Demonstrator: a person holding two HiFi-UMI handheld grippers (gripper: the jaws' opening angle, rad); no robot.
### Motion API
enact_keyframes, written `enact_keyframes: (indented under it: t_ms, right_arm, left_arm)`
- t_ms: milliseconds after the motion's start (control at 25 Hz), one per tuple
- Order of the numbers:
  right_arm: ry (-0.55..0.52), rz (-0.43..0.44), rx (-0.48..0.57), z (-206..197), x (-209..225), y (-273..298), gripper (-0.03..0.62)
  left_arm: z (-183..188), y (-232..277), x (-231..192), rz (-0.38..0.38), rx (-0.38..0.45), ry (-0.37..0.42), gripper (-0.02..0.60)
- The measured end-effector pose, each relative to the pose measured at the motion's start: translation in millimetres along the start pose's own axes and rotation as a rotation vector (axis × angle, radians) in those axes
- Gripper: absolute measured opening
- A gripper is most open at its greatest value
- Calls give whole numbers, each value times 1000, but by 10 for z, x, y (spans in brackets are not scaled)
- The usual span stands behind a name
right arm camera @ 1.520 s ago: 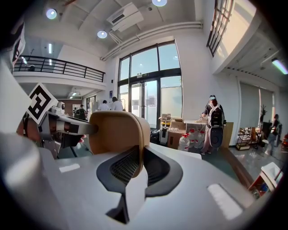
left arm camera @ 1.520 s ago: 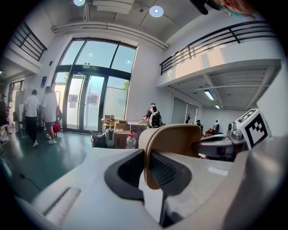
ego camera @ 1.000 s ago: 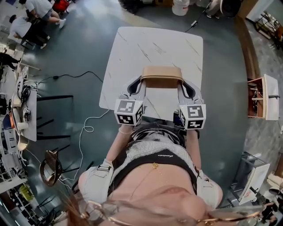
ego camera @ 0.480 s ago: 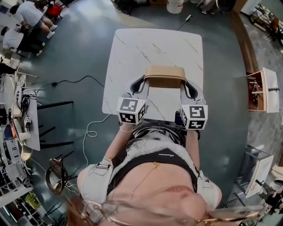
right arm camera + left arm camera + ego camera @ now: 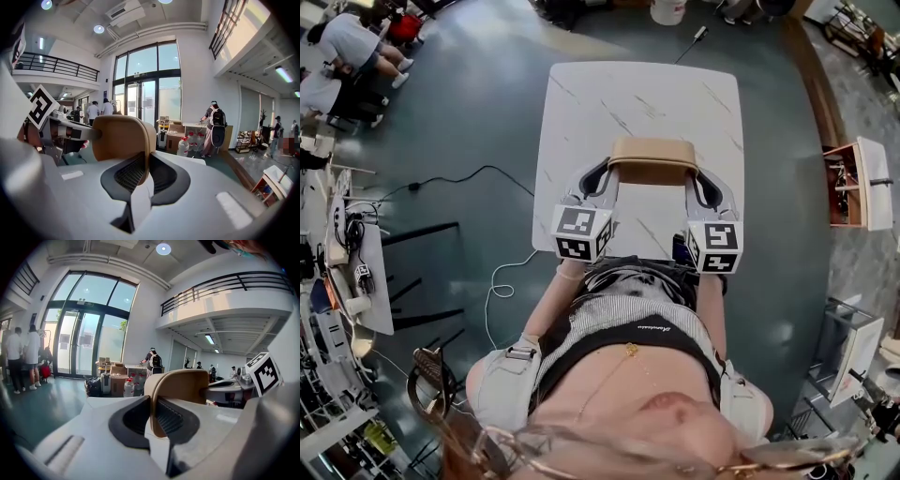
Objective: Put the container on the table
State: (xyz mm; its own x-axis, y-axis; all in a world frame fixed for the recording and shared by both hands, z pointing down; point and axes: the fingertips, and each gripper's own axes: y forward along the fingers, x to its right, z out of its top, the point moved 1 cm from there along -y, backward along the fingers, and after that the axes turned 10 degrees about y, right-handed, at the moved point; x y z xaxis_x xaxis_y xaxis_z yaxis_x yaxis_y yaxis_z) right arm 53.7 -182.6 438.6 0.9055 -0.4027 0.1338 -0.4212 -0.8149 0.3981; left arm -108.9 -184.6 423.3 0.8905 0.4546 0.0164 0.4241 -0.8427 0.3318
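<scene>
Setting: a large hall with a grey-green floor (image 5: 469, 103) and tall glazed doors (image 5: 77, 343). A white, square, marble-patterned table (image 5: 637, 94) stands in the centre of the head view.

1. Left side: a black cable (image 5: 459, 173) lies on the floor, well apart from the table.
2. Left gripper (image 5: 609, 173): it reaches over the near part of the table, and its cube with square markers (image 5: 580, 234) sits at the table's near edge. In the left gripper view, the 2 jaws are clamped together on the left end wall of the tan, round-cornered rectangular container (image 5: 180, 390).
3. Container (image 5: 652, 159): it is positioned over the table's centre, held level between the 2 grippers. Contact between its base and the tabletop cannot be determined.
4. Right gripper (image 5: 694, 175): it mirrors the left unit. In the right gripper view, its jaws are pinched on the right end wall of the container (image 5: 119, 138), one pad inside and one outside.
5. Right side: a wooden open-fronted cabinet (image 5: 853, 183) stands on the floor, well apart from the table.
</scene>
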Motion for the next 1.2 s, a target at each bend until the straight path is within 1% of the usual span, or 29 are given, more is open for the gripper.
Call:
enact_keyframes:
  t_ms: [360, 800, 1200]
  right_arm:
    - [-2, -10, -6, 47, -103, 169, 60]
    - [2, -22, -14, 55, -81, 192, 60]
    - [-2, -22, -49, -68, -95, 253, 60]
  left_arm:
    - [-16, 41, -208, -10, 6, -7, 34]
    - [-9, 90, -220, -23, -3, -5, 34]
    - [-158, 112, -237, -21, -37, -19, 34]
